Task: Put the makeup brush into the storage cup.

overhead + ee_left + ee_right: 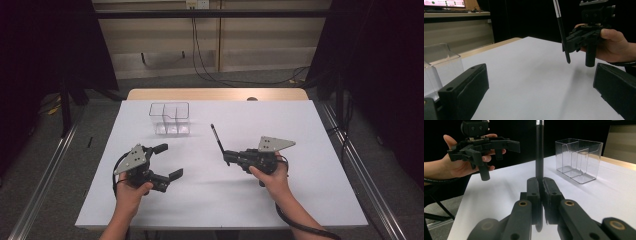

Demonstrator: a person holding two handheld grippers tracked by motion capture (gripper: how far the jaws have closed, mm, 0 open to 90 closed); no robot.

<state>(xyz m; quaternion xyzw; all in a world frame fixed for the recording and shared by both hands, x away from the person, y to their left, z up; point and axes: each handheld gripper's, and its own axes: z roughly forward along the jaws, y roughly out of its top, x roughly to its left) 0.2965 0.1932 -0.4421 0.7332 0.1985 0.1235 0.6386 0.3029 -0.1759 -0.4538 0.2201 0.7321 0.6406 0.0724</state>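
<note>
A slim black pen (pixel 216 137) with a silver band stands clamped in my right gripper (pixel 227 157), its length slanting up and away over the white table (pixel 300 125). In the right gripper view the jaws (pixel 541 187) are shut on the pen (pixel 539 152), which rises straight between them. My left gripper (pixel 169 161) is held at the front left, open, with nothing between its fingers. In the left gripper view its wide-apart jaws (pixel 539 85) face the pen (pixel 561 32) and the right gripper (pixel 574 42). A clear plastic compartment box (pixel 170 119) stands at the back left.
The clear box (pixel 579 160) is divided into compartments that look empty. The left gripper (pixel 486 148) and its hand hang beyond the table's edge in the right gripper view. A wooden strip (pixel 215 94) borders the table's far side; metal rails run along both sides.
</note>
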